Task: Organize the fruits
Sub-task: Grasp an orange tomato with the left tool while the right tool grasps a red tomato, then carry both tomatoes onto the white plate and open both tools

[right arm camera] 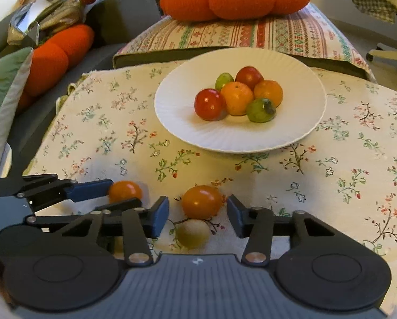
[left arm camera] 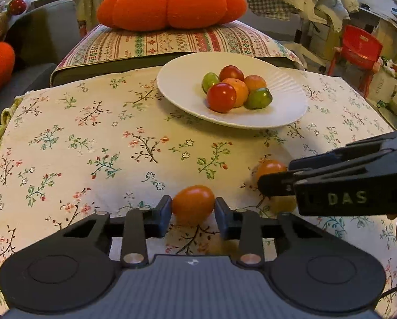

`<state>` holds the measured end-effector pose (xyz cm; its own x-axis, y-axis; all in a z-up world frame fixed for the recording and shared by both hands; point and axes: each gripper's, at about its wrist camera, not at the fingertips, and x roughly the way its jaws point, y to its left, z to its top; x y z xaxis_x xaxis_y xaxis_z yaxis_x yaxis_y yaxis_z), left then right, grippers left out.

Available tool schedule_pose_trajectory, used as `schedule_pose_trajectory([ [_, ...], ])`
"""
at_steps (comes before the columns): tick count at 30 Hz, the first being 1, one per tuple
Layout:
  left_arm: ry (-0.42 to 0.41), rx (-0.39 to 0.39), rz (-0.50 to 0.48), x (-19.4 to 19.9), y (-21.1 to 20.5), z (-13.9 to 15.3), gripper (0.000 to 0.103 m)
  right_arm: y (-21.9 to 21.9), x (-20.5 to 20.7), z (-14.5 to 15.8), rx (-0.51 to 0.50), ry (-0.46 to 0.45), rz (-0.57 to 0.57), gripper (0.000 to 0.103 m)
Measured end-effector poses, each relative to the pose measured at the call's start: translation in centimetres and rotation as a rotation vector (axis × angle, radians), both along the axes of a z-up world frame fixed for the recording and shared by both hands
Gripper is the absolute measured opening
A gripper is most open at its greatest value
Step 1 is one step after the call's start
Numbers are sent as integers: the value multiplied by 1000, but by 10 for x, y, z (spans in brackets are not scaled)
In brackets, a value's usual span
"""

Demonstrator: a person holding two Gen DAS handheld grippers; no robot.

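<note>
A white plate (left arm camera: pixel 180 85) (right arm camera: pixel 172 111) holds several small red, orange and green fruits (left arm camera: pixel 237 89) (right arm camera: pixel 237 97). On the floral cloth, my left gripper (left arm camera: pixel 193 210) is shut on an orange fruit (left arm camera: pixel 193 207), also seen in the right wrist view (right arm camera: pixel 124 191). My right gripper (right arm camera: pixel 198 211) is open around a second orange fruit (right arm camera: pixel 201 201) (left arm camera: pixel 270 167), its pads not touching it. A pale yellow-green fruit (right arm camera: pixel 193 233) lies just below that one, between the right fingers.
A big orange tomato-shaped cushion (left arm camera: pixel 172 4) lies on a striped cushion (left arm camera: pixel 172 43) behind the plate. A grey sofa with orange and green cushions (right arm camera: pixel 54 58) is at the left. A red chair (left arm camera: pixel 358 47) stands at the far right.
</note>
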<state>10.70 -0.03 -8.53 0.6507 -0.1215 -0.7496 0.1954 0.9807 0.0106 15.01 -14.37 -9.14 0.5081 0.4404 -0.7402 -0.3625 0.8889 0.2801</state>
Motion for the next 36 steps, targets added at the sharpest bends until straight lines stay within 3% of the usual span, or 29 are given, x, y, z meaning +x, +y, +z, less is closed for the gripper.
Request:
schedule_pose_trajectory([
  [13, -5, -17, 10, -1, 4, 6, 13, -5, 1, 5, 37, 29, -15, 13],
  [18, 1, -11, 18, 0, 6, 6, 13, -1, 0, 4, 11, 11, 10, 16],
  [23, 3, -2, 26, 1, 8, 4, 13, 0, 1, 0, 10, -5, -16, 50],
  [26, 8, 2, 26, 0, 8, 3, 13, 4, 1, -4, -5, -16, -7, 46],
  [29, 15, 9, 28, 0, 7, 2, 13, 9, 2, -11, -36, -6, 6, 30],
  [36, 12, -4, 32, 1, 8, 5, 13, 8, 0, -4, -21, -19, -3, 30],
])
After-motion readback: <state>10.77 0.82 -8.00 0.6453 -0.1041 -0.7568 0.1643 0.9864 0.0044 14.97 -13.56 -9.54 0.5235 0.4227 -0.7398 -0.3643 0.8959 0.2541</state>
